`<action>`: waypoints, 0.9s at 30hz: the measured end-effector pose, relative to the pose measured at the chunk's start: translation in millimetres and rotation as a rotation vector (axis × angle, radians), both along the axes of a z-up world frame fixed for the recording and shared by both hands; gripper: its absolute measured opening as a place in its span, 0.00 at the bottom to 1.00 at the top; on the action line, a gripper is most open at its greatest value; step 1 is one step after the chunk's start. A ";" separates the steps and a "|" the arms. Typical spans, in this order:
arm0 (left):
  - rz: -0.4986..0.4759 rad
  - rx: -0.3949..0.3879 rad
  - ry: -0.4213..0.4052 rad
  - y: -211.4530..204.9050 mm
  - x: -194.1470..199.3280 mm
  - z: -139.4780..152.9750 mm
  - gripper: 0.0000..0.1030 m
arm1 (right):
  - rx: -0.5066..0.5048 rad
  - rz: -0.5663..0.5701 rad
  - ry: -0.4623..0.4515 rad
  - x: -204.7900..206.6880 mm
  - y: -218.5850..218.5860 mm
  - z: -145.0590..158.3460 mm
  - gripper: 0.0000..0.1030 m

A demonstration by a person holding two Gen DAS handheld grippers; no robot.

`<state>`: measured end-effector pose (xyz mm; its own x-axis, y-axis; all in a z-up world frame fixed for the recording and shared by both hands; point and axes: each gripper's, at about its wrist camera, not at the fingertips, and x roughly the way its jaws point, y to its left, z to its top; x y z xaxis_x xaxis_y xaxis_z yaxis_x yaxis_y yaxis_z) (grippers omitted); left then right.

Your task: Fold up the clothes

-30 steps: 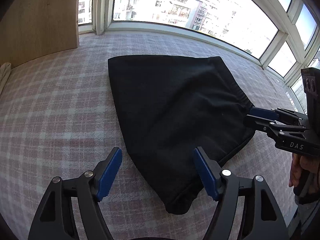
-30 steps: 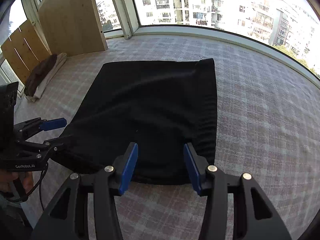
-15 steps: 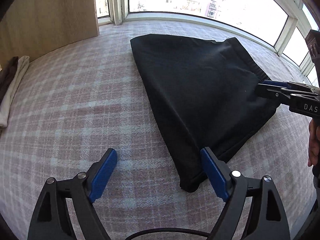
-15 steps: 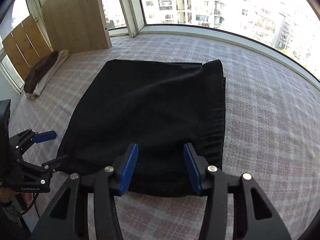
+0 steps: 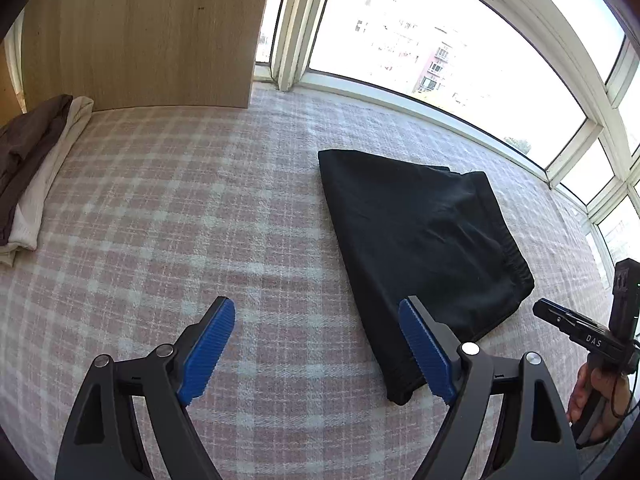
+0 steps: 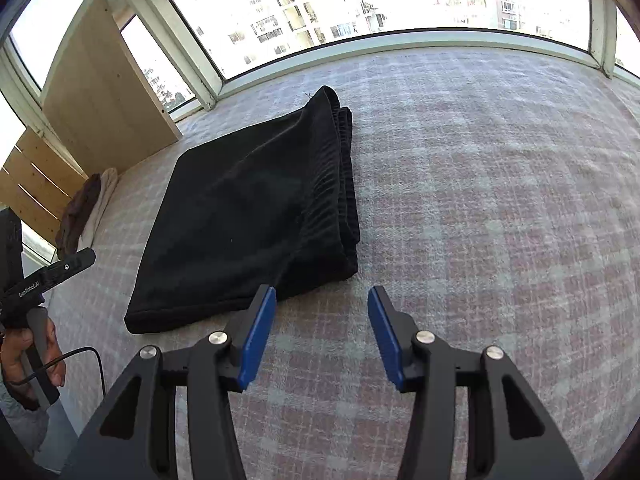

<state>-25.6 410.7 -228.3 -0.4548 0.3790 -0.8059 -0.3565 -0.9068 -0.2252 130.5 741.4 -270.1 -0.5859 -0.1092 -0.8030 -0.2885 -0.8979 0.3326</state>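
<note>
Black garment lies folded flat on the pink-and-white checked blanket, beside the window. Left gripper stands with fingers wide and empty, its right pad over the garment's near edge. Right gripper is parted, holding nothing, above bare blanket just beside the garment's corner.

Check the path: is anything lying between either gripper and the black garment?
Nothing visible. Only bare plaid cover lies between the right gripper and the black garment; the left gripper is right at its near corner. Both are open and empty. The folded pile lies far off by the wooden panel.
</note>
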 end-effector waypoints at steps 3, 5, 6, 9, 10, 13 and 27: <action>-0.023 -0.038 0.058 10.5 -18.5 -0.3 0.81 | 0.043 -0.021 -0.041 3.1 -11.7 -6.4 0.46; -0.049 -0.050 0.094 23.0 -28.3 -2.0 0.81 | 0.003 -0.043 -0.028 3.0 -11.5 -10.7 0.46; -0.064 -0.055 0.106 30.3 -33.8 -3.4 0.81 | -0.017 -0.055 -0.020 3.2 -11.2 -12.8 0.46; -0.094 -0.020 0.099 47.0 -56.9 -8.8 0.81 | -0.091 -0.121 0.026 4.8 -1.8 -18.9 0.46; -0.089 -0.012 0.081 51.9 -66.1 -12.1 0.81 | -0.119 -0.150 0.032 3.7 1.3 -22.8 0.46; -0.074 0.019 0.036 61.9 -89.8 -19.4 0.81 | -0.175 -0.205 0.067 0.3 4.7 -28.9 0.46; -0.156 -0.004 0.073 81.4 -81.6 -14.6 0.81 | -0.202 -0.258 0.121 -8.9 1.0 -32.3 0.47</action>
<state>-107.2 492.0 -242.9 -0.4480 0.4465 -0.7745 -0.5085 -0.8398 -0.1899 121.5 742.4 -302.3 -0.7043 -0.0945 -0.7036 -0.4453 -0.7130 0.5415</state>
